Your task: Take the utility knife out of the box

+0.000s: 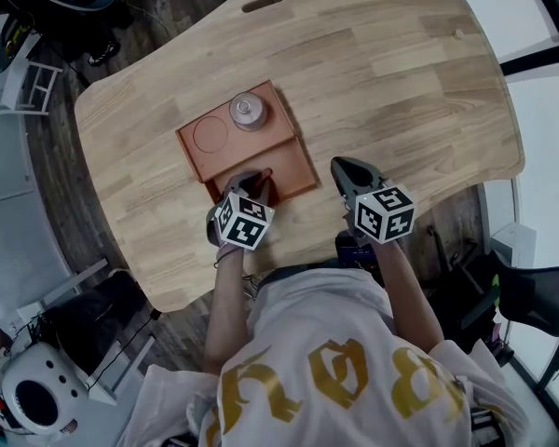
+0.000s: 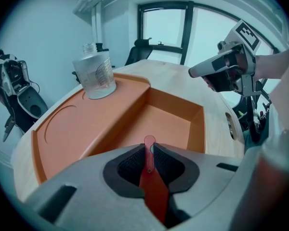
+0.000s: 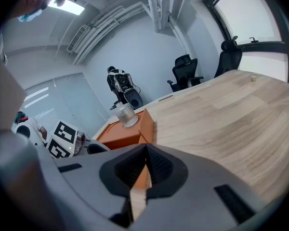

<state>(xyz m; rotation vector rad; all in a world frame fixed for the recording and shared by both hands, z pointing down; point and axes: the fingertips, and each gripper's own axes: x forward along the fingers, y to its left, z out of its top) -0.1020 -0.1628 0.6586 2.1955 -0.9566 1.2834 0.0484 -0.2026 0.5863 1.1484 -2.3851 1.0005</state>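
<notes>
- The left gripper [image 2: 149,150] has its jaws clamped on the utility knife [image 2: 152,184], a thin red strip pinched between the dark pads.
- The knife sits over the box's [image 1: 289,161] deep compartment, at the side of the box nearest the table's [image 1: 401,91] near edge.
- Seen edge-on, the knife's long axis runs from low by the camera up and forward. Its rounded end pokes just past the pad tips, toward the box's far wall and the table's far edge.
- No view shows the lower end, so I cannot tell whether it is clear of the box floor.
- The step in hand looks like the lift-out. It likely goes best with a firm grip and a straight rise until the whole knife clears the near wall, then a move toward the table's near edge.
- Tilting could catch the hidden end on the rim.
- The jar [image 1: 247,110] stands on the raised shelf at the box's far side, well apart from that path.
- The right gripper [image 3: 145,150] hovers beside the box near the table's near edge, its jaws together on nothing.
</notes>
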